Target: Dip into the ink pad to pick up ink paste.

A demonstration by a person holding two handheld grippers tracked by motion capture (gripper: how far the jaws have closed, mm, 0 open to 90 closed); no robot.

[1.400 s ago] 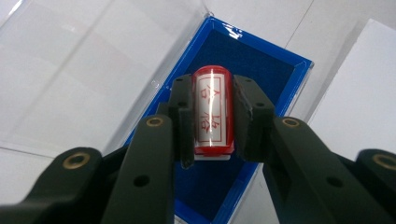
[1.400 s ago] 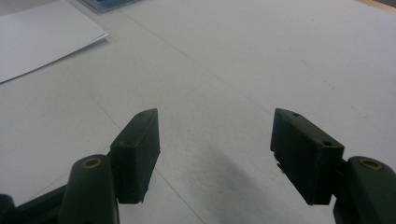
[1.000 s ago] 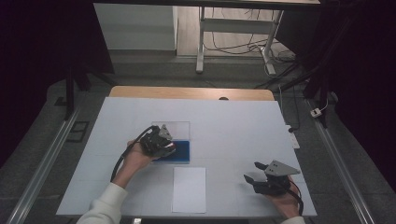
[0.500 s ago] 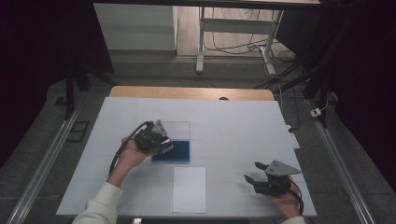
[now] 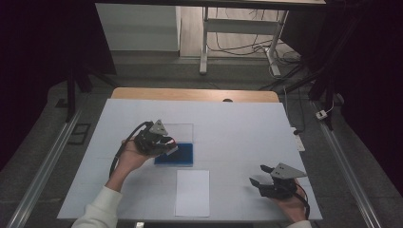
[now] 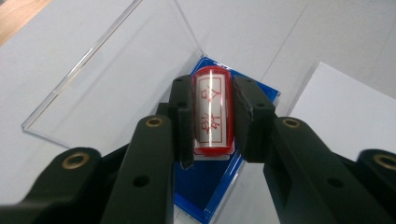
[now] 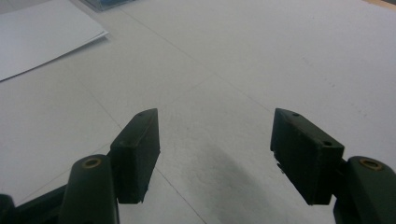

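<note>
Here the white table (image 5: 237, 128) spreads under me, a paper sheet (image 5: 192, 192) near its front edge; my right gripper (image 7: 215, 154) hovers with fingers apart, while my left gripper (image 6: 212, 116) clamps the red stamp (image 6: 212, 109) above the blue ink pad (image 6: 210, 186).

Tool (image 6: 212, 119) clamps red stamp (image 6: 212, 109) above blue ink pad (image 6: 212, 186); clear lid (image 6: 116, 79) open.

Take the blue ink pad (image 5: 179, 154) as your landmark: its clear lid (image 5: 178, 131) lies open flat just behind it, and the white paper sheet (image 5: 192, 192) lies just in front. To its right, you have bare surface (image 5: 237, 133) well out toward the right gripper (image 5: 259, 175).
</note>
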